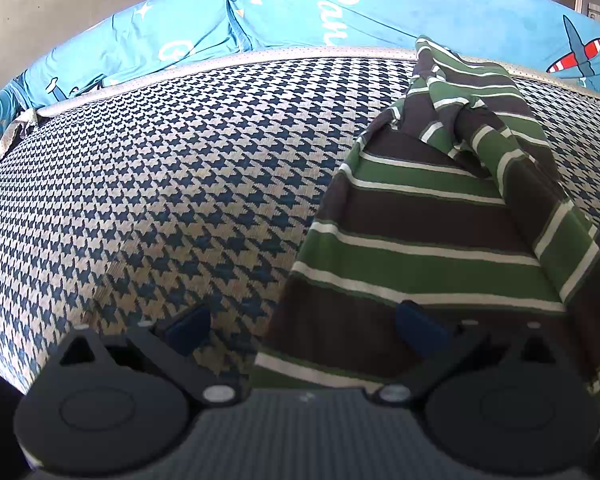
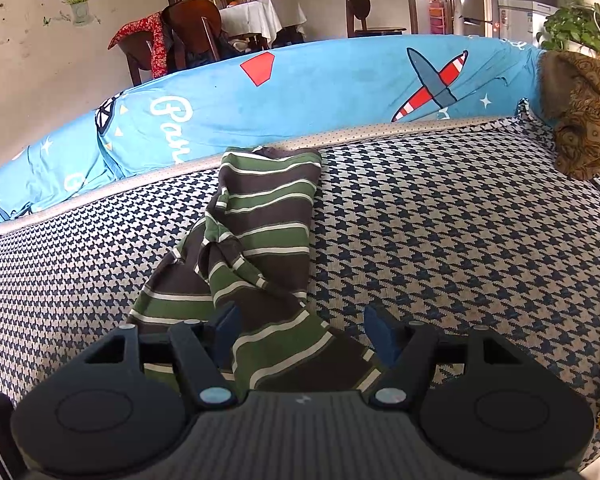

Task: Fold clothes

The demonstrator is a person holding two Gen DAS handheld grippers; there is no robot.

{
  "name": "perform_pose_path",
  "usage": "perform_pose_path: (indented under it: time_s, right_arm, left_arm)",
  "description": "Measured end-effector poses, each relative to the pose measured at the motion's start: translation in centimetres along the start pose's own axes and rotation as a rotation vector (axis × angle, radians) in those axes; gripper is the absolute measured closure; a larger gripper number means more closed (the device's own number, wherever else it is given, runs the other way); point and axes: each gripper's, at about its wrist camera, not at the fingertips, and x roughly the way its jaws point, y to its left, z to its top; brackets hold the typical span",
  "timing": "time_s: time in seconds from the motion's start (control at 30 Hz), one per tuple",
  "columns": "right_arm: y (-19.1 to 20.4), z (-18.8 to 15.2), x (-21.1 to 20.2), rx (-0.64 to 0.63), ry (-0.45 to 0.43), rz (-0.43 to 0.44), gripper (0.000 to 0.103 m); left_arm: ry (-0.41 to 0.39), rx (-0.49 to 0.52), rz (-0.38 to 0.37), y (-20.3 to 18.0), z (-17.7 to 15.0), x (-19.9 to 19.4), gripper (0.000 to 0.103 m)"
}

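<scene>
In the left wrist view, the left gripper (image 1: 302, 330) is seen low over the houndstooth cushion (image 1: 160, 184), its blue fingers (image 1: 190, 328) spread wide apart and closed on nothing. The striped garment (image 1: 440, 216) is spread on the cushion to the right of centre, its near edge lying between the jaws: one finger is over bare cushion, the other over the cloth. Such a placement is judged to be a line-up for taking the garment's left edge, since that edge runs straight up from the gap. Farther off, the cloth is bunched into a twisted ridge, so it cannot yet be called flat. Behind the cushion a blue printed cover (image 1: 300, 12) is draped along the backrest

In the right wrist view, the right gripper (image 2: 300, 334) is likewise held with its fingers (image 2: 380, 332) parted, and a band of the striped garment (image 2: 268, 216) is seen running between them toward the camera. Whether the cloth is touched by the pads cannot be told; no clamping is shown. The garment is stretched lengthwise from the backrest piping to the gripper, with a rumpled fold in its middle, which is judged to need smoothing before any fold. A brown throw (image 2: 580, 128) is heaped at the far right end
</scene>
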Motion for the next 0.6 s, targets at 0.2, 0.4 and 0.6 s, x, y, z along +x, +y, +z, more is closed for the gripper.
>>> perform_pose_path:
  time_s: [0.2,0.4,0.6]
  right_arm:
    - [0.0,-0.1,0.2,-0.012,0.008,-0.016,0.035]
    - [-0.2,-0.5,0.8,-0.03,0.026,-0.057,0.035]
    - [-0.6,-1.1,1.4,-0.051,0.034,-0.104,0.035]
  left_arm:
    - [0.001,-0.001,0.001,0.0,0.0,0.0,0.0]
    - [0.001,0.003,0.003,0.0,0.0,-0.1,0.0]
    - [-0.003,0.023,0.006,-0.2,0.0,-0.3,0.0]
